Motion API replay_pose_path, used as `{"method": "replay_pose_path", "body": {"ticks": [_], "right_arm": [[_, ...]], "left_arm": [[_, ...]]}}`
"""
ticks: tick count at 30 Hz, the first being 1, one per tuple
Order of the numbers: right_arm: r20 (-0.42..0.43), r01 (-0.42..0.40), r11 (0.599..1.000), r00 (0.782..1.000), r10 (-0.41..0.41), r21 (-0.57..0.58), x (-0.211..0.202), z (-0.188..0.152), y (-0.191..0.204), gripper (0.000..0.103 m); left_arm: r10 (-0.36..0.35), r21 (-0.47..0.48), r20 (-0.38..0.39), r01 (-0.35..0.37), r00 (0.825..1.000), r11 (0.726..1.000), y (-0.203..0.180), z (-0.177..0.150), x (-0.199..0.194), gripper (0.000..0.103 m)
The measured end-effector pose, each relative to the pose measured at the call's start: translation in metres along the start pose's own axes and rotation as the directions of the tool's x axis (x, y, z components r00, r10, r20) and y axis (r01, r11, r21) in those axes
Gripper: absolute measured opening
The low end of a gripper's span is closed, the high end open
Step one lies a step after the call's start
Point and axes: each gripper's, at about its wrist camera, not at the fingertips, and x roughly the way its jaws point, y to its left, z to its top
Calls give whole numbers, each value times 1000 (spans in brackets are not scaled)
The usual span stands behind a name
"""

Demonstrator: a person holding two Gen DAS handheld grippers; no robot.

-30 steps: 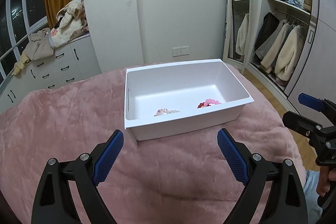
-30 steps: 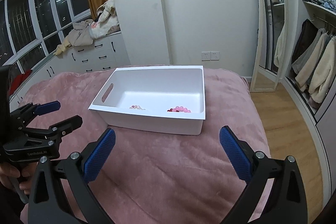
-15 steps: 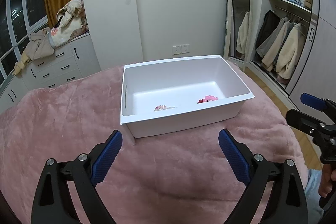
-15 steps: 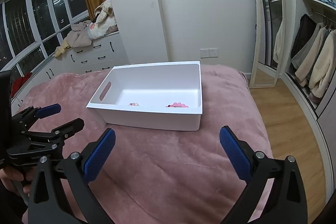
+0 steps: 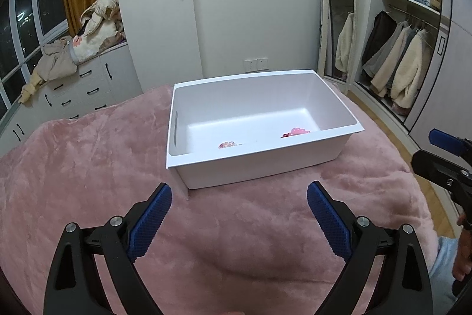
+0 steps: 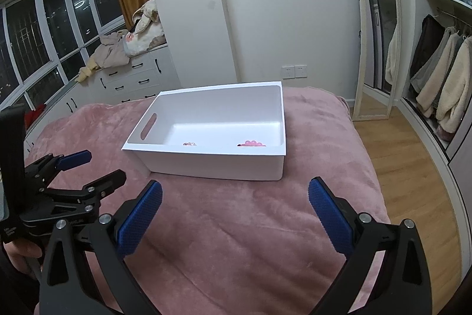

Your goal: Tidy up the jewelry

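Note:
A white plastic bin (image 5: 265,164) (image 6: 212,164) stands on a pink blanket. Inside it lie a pale beaded bracelet (image 5: 227,144) (image 6: 189,143) and a pink and dark red beaded bracelet (image 5: 296,132) (image 6: 252,143), both partly hidden by the bin's near wall. My left gripper (image 5: 239,198) is open and empty, held above the blanket in front of the bin; it also shows in the right wrist view (image 6: 100,167). My right gripper (image 6: 235,194) is open and empty, in front of the bin; it shows at the right edge of the left wrist view (image 5: 439,149).
The pink blanket (image 5: 88,167) (image 6: 236,241) covers a bed. White drawers with piled clothes (image 5: 88,28) stand at the back left. A mirror (image 6: 374,34) and an open wardrobe (image 5: 407,64) are on the right, beside wooden floor (image 6: 413,167).
Both grippers have drawn back and away from the bin, staying open. The bin looks lower and flatter, hiding more of the bracelets behind its near wall.

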Motion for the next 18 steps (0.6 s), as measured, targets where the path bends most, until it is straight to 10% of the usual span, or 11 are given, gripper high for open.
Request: {"method": "replay_pose_path", "body": {"ticks": [18], "right_arm": [[-5,-18,1000,1000,18,-10,0,-4,3,98]], "left_arm": [[11,4,-9,-11,1000,1000,1,-3,3,94]]}}
